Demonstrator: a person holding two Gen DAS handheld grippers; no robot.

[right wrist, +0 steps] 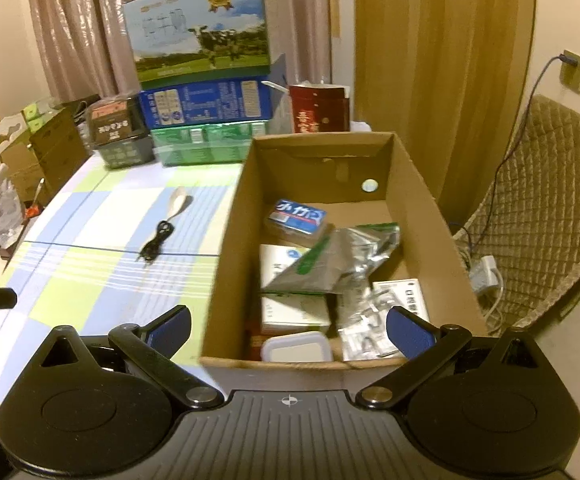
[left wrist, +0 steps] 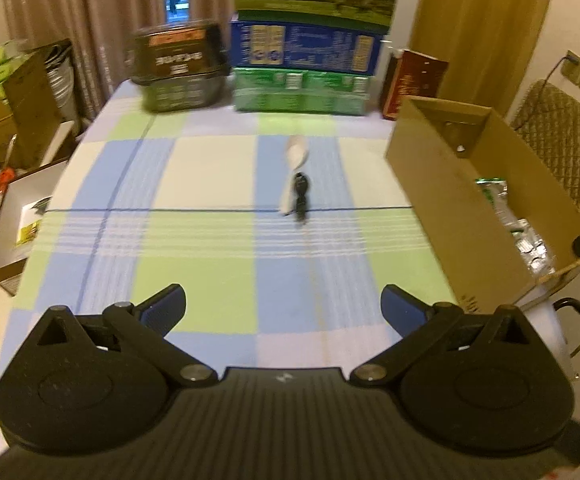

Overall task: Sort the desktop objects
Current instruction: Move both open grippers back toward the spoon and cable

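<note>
While both my left gripper [left wrist: 284, 306] and right gripper [right wrist: 289, 328] held jaws wide and empty, a black cable [left wrist: 301, 196] lay on the tabletop [left wrist: 194, 240] beside the cardboard box [right wrist: 226, 280].

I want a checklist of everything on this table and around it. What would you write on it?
Surface: checked tablecloth in blue, green and white.
Job's things: white spoon and coiled black cable lie on the cloth; cardboard box holds packets and small boxes.
Clutter: stacked cartons, dark tub, red box at the far edge.
Grippers: left gripper and right gripper open, empty.
Cables: charger lead from wall socket.
Surroundings: curtains, quilted chair.
</note>
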